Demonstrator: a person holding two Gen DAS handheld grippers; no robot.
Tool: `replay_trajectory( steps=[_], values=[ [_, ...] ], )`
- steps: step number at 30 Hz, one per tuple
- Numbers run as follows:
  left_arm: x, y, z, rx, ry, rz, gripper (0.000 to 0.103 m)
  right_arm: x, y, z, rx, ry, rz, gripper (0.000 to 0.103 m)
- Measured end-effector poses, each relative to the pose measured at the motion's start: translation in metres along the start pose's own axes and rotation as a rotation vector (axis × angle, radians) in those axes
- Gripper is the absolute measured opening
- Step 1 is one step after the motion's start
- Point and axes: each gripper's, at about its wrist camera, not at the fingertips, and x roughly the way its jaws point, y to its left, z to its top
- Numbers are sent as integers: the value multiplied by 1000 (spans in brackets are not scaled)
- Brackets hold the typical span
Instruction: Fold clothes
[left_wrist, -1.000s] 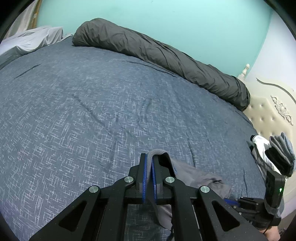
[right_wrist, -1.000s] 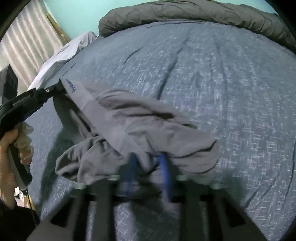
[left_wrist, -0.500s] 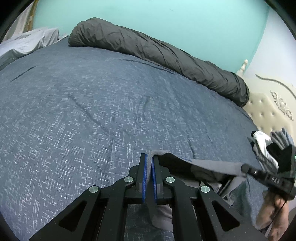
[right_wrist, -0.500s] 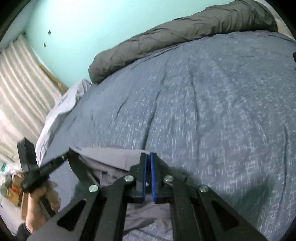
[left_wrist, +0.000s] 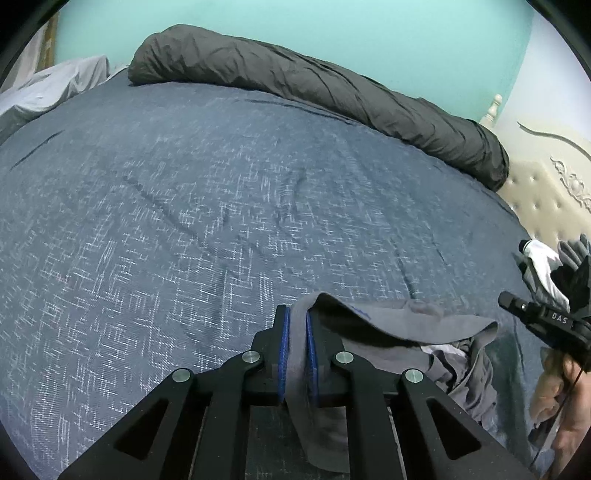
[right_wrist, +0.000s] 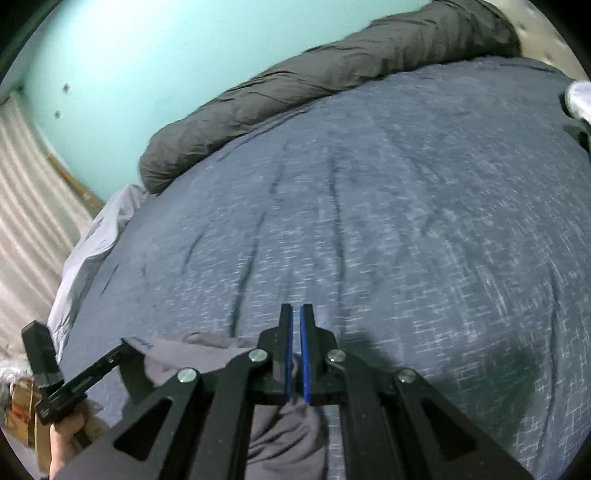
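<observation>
A grey garment (left_wrist: 388, 332) hangs low over the dark blue bedspread (left_wrist: 184, 221) between my two grippers. My left gripper (left_wrist: 295, 310) pinches one edge of it; grey cloth fills the narrow gap between the blue pads, and the jaws are opening slightly. My right gripper (right_wrist: 296, 308) is shut, a little grey cloth shows low between its pads, and the garment (right_wrist: 288, 435) droops beneath it. In the left wrist view the right gripper (left_wrist: 504, 297) sits just past the garment's far corner. In the right wrist view the left gripper (right_wrist: 125, 347) holds the other end.
A rolled dark grey duvet (left_wrist: 314, 85) lies along the bed's far side by the turquoise wall. A cream tufted headboard (left_wrist: 546, 206) and a small pile of clothes (left_wrist: 543, 262) are at right. A pale sheet (left_wrist: 55, 85) lies at far left. Each gripper is held by a hand (right_wrist: 66, 443).
The right gripper closed on the bunched garment, then rose and rolled, pulling it out between the two grippers. The cloth, taut half a second ago, now sags. The left gripper dipped slightly.
</observation>
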Motion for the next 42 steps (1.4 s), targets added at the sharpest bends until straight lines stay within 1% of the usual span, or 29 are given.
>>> replay_trajectory(
  steps=[3, 5, 6, 7, 13, 14, 15, 16, 17, 19, 21, 24, 26, 27, 29, 30, 31, 33, 34, 35, 36, 38, 42],
  values=[
    [1, 0, 0, 0, 4, 3, 12, 0, 7, -2, -15, 41, 16, 8],
    [0, 1, 0, -2, 4, 9, 13, -1, 16, -5, -43, 71, 22, 25],
    [-1, 2, 0, -5, 3, 13, 14, -2, 20, -7, -55, 83, 23, 39],
    [-2, 3, 0, -11, 3, 14, 15, -3, 24, -10, -66, 97, 27, 42],
    [-8, 5, -3, -39, 7, 1, 18, 9, 36, -33, -121, 198, 11, 42],
    [-8, 4, -4, -36, 11, 0, 21, 13, 36, -36, -117, 206, 6, 42],
    [-9, 3, -6, -32, 18, 3, 23, 15, 34, -37, -104, 209, 8, 42],
    [-9, 3, -7, -30, 25, 5, 29, 17, 31, -37, -91, 207, 11, 42],
    [-9, 4, -9, -31, 33, 4, 33, 18, 28, -37, -78, 203, 13, 42],
    [-8, 5, -11, -31, 51, 4, 34, 18, 23, -35, -62, 193, 6, 42],
    [-8, 6, -14, -25, 67, 9, 34, 18, 17, -33, -37, 185, 13, 42],
    [-8, 8, -20, -15, 90, 18, 34, 17, 13, -29, 3, 182, 49, 34],
    [-6, 9, -23, -7, 99, 25, 34, 19, 15, -29, 4, 184, 56, 31],
    [-4, 11, -25, -5, 105, 29, 34, 20, 16, -29, 3, 186, 58, 27],
    [-1, 14, -26, -10, 117, 32, 34, 22, 18, -30, -2, 190, 59, 24],
    [1, 17, -27, -14, 123, 32, 34, 23, 18, -30, -6, 192, 57, 18],
    [1, 18, -28, -17, 127, 30, 33, 25, 19, -31, -13, 194, 57, 15],
    [1, 19, -28, -18, 130, 25, 27, 24, 20, -33, -25, 190, 54, 9],
    [1, 18, -27, -15, 129, 20, 18, 23, 21, -34, -31, 187, 53, 7],
    [-1, 17, -27, -9, 126, 20, 12, 23, 21, -33, -32, 182, 54, 6],
    [-2, 16, -27, -3, 122, 20, 10, 22, 21, -32, -30, 177, 56, 5],
    [-4, 16, -26, 0, 114, 20, 2, 19, 19, -29, -26, 163, 56, 5],
    [-11, 18, -19, -13, 68, 17, 2, 10, 10, -20, -7, 131, 56, 4]
  ],
)
